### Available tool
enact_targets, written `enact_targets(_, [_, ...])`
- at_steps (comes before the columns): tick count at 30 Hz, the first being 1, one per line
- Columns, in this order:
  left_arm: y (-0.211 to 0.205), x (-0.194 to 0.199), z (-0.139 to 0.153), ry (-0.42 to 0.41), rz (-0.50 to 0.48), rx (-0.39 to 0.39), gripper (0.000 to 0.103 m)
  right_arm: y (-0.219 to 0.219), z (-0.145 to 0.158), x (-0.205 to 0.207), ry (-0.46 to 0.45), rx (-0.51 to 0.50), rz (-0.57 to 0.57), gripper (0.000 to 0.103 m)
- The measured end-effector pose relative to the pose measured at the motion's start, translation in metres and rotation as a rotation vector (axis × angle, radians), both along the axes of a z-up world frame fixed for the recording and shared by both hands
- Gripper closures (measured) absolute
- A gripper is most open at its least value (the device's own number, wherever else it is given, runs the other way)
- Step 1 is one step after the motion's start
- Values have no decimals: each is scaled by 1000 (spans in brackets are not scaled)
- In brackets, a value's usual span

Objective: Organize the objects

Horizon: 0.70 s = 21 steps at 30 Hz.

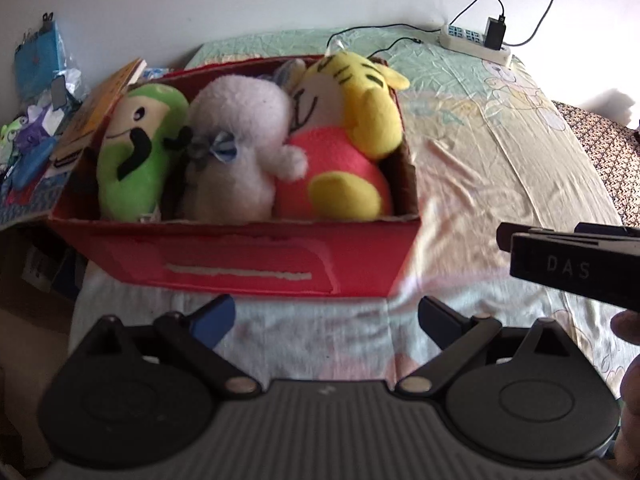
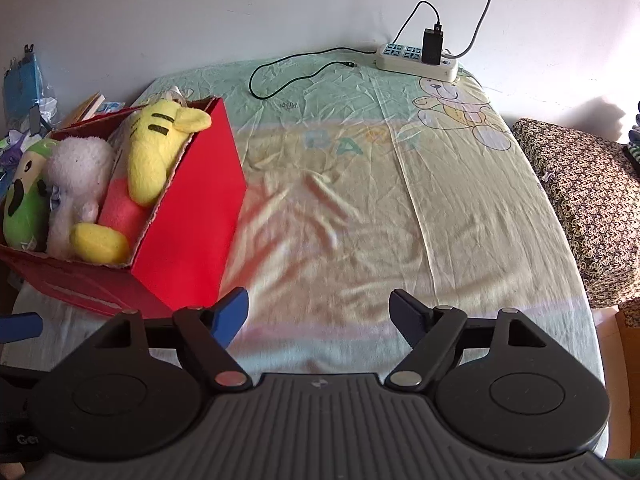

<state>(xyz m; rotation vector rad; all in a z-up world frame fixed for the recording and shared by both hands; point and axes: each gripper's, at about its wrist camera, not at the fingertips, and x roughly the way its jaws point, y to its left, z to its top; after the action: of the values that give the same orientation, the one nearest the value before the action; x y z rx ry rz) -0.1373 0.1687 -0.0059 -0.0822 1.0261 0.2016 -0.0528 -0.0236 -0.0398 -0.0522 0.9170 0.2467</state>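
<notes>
A red cardboard box (image 1: 240, 268) (image 2: 192, 216) stands on the bed and holds three plush toys side by side: a green one with a black moustache (image 1: 136, 160) (image 2: 24, 208), a white fluffy one (image 1: 236, 148) (image 2: 78, 184), and a yellow tiger in pink (image 1: 344, 140) (image 2: 156, 152). My left gripper (image 1: 326, 316) hangs open in front of the box's near wall, nothing between its fingers. My right gripper (image 2: 320, 312) is open over bare sheet to the right of the box, also holding nothing. The right gripper's body shows at the right edge of the left wrist view.
The bed sheet (image 2: 380, 208) is pale green and yellow with a bear print. A white power strip (image 2: 416, 60) with a black charger and cables lies at the far edge by the wall. A patterned cushion (image 2: 592, 200) sits to the right. Books and clutter (image 1: 40, 128) crowd the box's left side.
</notes>
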Motion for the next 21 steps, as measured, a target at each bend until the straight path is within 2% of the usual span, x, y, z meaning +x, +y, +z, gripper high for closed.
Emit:
enact_targets(9, [51, -3, 26, -50, -41, -6, 5, 40, 27, -1, -30, -9, -56, 21])
enact_targets(21, [111, 2, 37, -74, -71, 10, 5, 98, 53, -9, -90, -49, -82, 18])
